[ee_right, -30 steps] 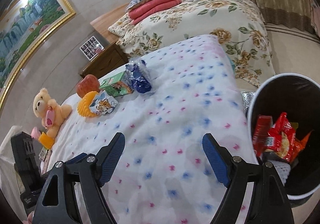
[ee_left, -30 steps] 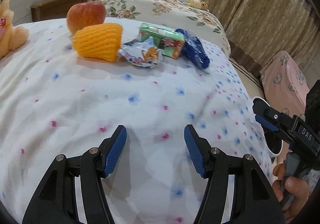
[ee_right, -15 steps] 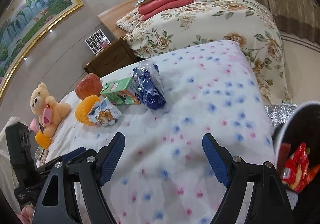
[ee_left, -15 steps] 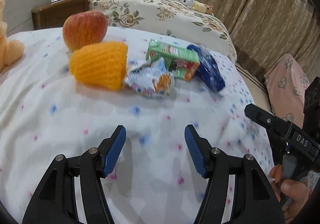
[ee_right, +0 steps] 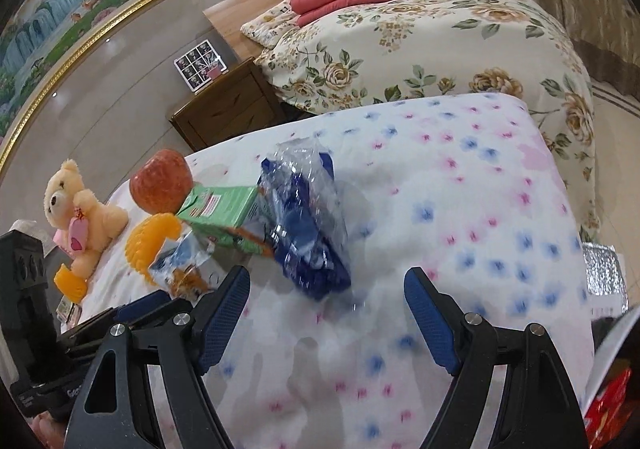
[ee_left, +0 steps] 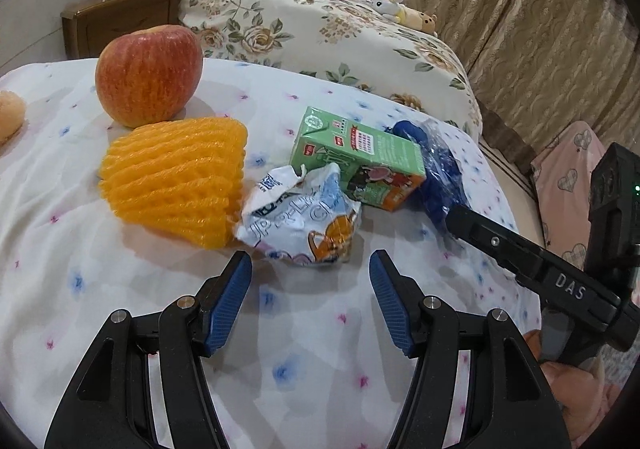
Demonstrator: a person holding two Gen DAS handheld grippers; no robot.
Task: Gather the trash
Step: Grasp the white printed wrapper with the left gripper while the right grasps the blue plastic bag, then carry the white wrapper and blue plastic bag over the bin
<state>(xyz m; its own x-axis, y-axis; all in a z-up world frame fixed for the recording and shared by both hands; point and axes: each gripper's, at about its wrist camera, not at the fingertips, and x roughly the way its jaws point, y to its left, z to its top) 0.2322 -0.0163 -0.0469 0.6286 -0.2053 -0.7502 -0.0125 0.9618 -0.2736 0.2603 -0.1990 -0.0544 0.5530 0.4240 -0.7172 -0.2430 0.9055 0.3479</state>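
Wrappers already sit in the bin (ee_right: 612, 389); 3 scraps wait ahead of both empty, open grippers, left (ee_left: 310, 289) and right (ee_right: 326, 309).

Apple (ee_left: 149, 75) beside teddy bear (ee_right: 78, 209) (plush) — on bedspread (ee_left: 120, 289).

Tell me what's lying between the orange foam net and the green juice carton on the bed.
A crumpled white snack wrapper lies between the orange foam net and the green juice carton, clearest in the left wrist view.
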